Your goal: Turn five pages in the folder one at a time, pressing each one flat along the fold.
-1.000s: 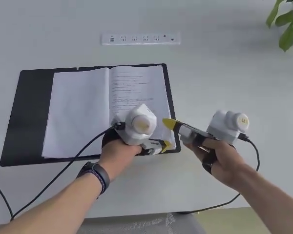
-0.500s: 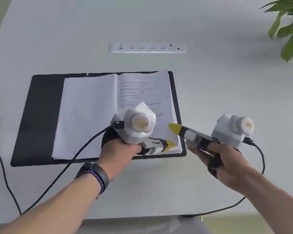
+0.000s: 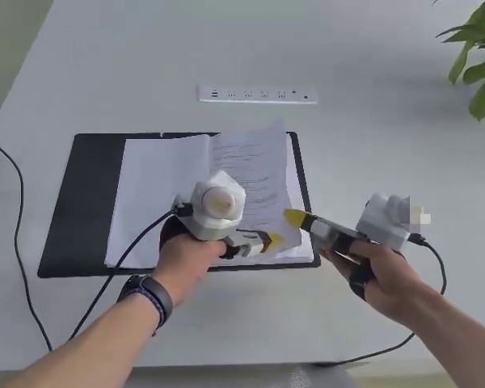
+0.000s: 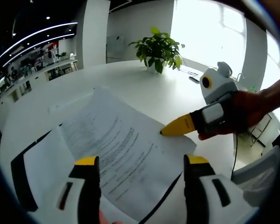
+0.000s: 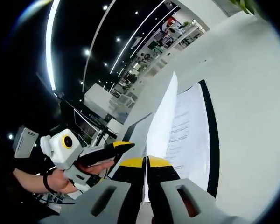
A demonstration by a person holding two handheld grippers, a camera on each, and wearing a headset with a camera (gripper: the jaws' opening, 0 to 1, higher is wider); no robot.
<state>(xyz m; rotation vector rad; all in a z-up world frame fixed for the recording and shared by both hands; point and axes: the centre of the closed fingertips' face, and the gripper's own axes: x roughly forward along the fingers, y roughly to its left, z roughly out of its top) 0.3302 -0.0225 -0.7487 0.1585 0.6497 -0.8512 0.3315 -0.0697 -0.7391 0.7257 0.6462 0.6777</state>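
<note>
Page (image 3: 255, 174) edge pinched by right gripper (image 3: 295, 217), lifted; left gripper (image 4: 140, 161) jaws spread, empty. Best: arc slowly leftward over folder (image 3: 89, 202) fold, no creasing.

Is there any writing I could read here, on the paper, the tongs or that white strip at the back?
Lifted page: printed lines, too small and blurred to read.
Page beneath it: printed lines, also unreadable.
Power strip: no legible marking.
Left tongs and right tongs: yellow tips, no words to be made out.
</note>
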